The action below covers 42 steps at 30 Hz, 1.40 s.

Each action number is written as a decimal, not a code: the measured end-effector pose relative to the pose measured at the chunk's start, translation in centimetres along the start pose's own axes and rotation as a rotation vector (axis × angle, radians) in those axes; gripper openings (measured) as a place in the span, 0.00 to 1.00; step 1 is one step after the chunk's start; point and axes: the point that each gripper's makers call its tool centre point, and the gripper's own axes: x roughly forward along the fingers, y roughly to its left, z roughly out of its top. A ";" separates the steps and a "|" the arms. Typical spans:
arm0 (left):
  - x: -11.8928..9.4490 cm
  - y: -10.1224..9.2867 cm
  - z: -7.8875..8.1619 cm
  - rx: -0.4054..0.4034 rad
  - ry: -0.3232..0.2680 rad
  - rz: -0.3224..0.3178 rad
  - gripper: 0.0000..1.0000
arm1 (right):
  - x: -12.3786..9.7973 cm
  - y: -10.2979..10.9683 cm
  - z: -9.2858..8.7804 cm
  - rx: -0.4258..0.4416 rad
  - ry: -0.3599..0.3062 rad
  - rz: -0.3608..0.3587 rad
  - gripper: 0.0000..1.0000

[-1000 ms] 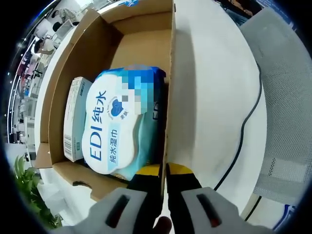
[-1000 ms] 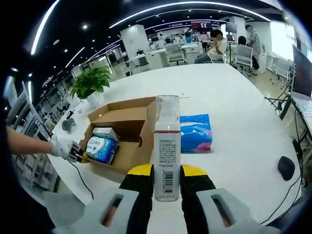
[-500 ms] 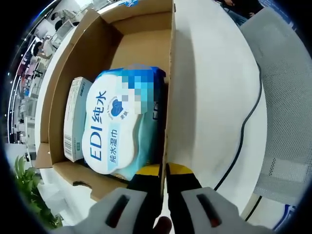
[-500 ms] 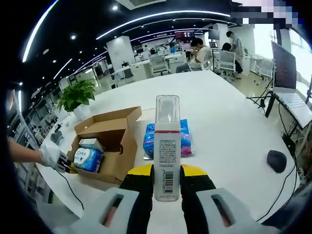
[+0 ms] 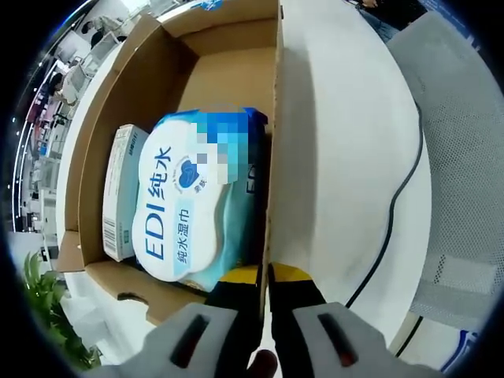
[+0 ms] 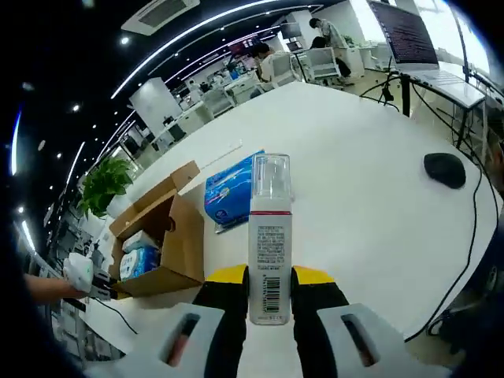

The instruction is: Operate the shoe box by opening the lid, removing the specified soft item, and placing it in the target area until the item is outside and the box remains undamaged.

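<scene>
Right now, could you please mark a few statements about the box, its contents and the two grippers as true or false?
1. The right gripper holds a white pump bottle upright. True.
2. The cardboard box is closed. False: it is open.
3. A wet wipes pack lies inside the box. True.
4. The left gripper is wide open. False: its jaws pinch the box wall.
5. The blue pack on the table lies inside the box. False: it lies outside, beside it.
</scene>
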 end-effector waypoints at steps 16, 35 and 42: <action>-0.2 0.1 -0.1 0.067 -0.025 0.016 0.02 | 0.9 -2.9 1.1 -0.206 0.054 -0.067 0.17; -0.1 0.1 -0.2 0.026 0.007 0.019 0.03 | 3.0 -4.6 5.9 -0.350 0.081 -0.087 0.17; 0.0 0.3 -0.3 -0.020 0.029 -0.002 0.02 | 4.5 -5.0 6.6 -0.385 0.110 -0.091 0.17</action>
